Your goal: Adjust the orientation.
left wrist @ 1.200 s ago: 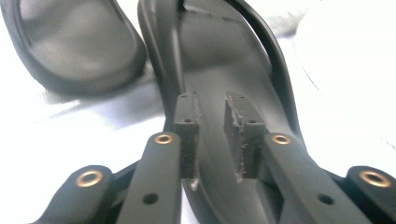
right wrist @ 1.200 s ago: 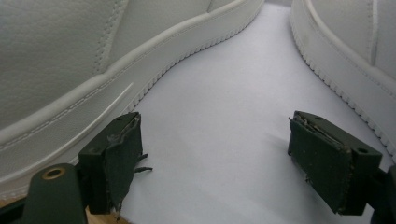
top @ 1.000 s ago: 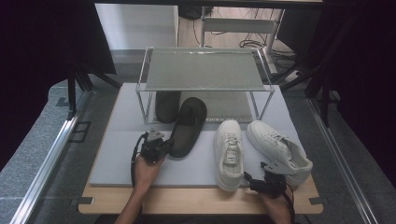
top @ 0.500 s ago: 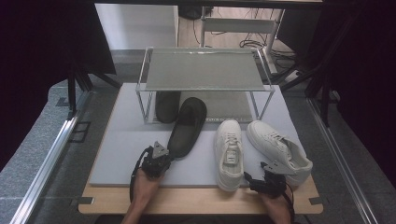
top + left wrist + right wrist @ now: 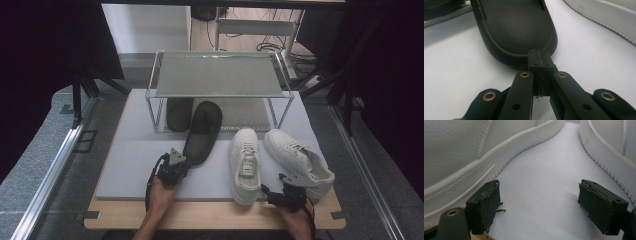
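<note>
Left tool pinched closed — touching black clog.

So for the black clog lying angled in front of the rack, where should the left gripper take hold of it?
Probably the near end of the black clog, from the person's side. That rounded rim faces the left gripper, whose jaws are shut right in front of it; the far end lies by the rack leg. The jaws must open first.
</note>
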A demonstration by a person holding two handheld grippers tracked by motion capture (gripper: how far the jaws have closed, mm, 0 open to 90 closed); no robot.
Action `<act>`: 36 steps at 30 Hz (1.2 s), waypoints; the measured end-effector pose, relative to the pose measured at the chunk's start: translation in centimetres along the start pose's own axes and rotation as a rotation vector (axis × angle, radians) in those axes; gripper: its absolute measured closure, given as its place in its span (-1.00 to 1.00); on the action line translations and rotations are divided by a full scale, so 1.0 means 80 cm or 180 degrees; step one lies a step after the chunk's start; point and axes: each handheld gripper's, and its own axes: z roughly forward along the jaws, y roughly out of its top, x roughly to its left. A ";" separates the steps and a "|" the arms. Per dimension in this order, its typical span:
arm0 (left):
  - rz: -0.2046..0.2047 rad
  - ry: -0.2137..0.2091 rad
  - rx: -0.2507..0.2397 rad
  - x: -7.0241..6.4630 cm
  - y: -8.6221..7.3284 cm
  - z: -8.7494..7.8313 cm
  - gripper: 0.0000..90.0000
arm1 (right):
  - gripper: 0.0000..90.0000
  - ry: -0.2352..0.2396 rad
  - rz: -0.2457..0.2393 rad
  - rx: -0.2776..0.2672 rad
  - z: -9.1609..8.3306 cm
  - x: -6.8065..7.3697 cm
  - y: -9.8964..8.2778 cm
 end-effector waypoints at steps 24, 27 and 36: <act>0.0015 0.0066 -0.0180 -0.004 0.041 0.032 1.00 | -0.61 0.0001 0.0001 0.0000 0.000 0.000 0.000; 0.0018 0.0095 -0.0206 -0.003 0.048 0.035 1.00 | -0.61 0.0000 0.0000 0.0000 0.000 0.000 0.000; -0.0040 0.0149 -0.0224 0.008 0.058 0.050 1.00 | -0.61 0.0001 0.0002 0.0000 0.000 0.000 0.000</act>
